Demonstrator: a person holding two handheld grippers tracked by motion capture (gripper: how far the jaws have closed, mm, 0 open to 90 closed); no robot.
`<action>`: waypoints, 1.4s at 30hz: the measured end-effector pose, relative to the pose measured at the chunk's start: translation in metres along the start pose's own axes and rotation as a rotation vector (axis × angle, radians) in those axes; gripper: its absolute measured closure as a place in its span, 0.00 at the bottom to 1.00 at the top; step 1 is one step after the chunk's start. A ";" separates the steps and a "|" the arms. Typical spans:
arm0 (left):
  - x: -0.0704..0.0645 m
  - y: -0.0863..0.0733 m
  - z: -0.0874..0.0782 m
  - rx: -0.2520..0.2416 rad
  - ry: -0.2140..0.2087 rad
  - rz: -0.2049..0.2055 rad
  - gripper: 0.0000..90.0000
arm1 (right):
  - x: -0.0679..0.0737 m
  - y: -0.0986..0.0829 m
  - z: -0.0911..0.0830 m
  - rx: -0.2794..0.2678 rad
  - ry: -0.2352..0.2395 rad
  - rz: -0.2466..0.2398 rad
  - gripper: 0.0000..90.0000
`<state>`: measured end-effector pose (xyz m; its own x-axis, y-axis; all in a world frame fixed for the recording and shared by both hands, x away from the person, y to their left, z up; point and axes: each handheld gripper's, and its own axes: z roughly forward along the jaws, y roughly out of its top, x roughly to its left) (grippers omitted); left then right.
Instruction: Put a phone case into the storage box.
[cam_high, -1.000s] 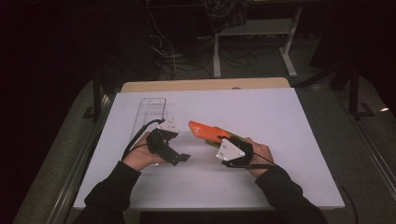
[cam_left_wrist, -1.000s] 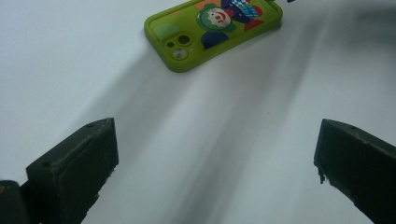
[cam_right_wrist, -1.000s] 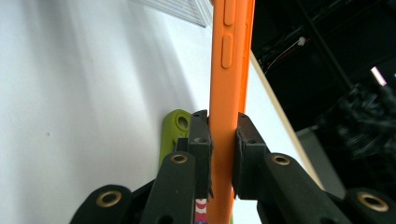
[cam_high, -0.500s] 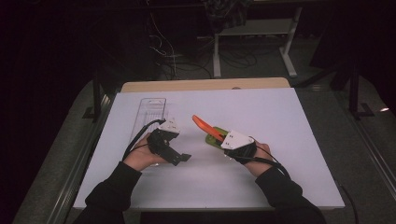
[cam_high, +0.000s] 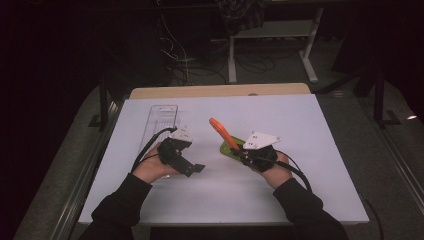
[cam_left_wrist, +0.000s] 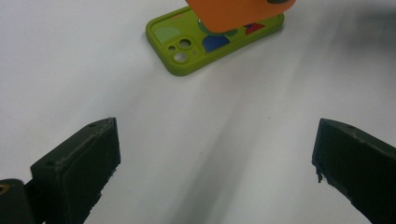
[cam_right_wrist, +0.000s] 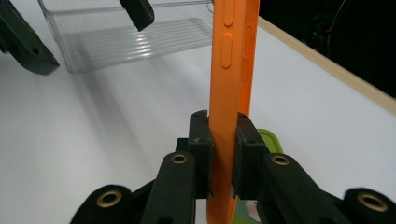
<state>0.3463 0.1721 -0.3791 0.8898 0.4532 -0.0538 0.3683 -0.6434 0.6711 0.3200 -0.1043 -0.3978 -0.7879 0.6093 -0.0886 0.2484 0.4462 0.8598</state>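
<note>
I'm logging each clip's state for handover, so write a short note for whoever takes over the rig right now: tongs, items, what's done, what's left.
Right tongs: shut on the orange phone case, held on edge and lifted off the table.
Left tongs: open, holding nothing, low over the white table and facing the cases.
Green phone case: lying flat on the table under the orange one, camera cutouts showing.
Clear tray: empty, at the far left beyond the left tongs.
Done: orange case picked up.
Left, probably: set the orange case into the tray, then the green one; the destination is a guess.
</note>
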 end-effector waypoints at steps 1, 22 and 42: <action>0.000 0.000 0.000 -0.003 0.000 -0.001 0.01 | -0.002 0.000 0.000 -0.009 0.007 0.002 0.88; 0.006 0.010 -0.010 -0.156 0.021 -0.086 0.01 | -0.010 -0.005 0.002 -0.058 0.084 0.157 0.88; 0.013 0.044 -0.010 -0.299 -0.028 -0.131 0.00 | -0.002 -0.003 0.006 -0.053 0.102 0.154 0.88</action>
<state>0.3709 0.1558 -0.3428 0.8487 0.5001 -0.1720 0.3888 -0.3695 0.8440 0.3242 -0.1033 -0.4035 -0.7967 0.5968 0.0948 0.3424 0.3166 0.8846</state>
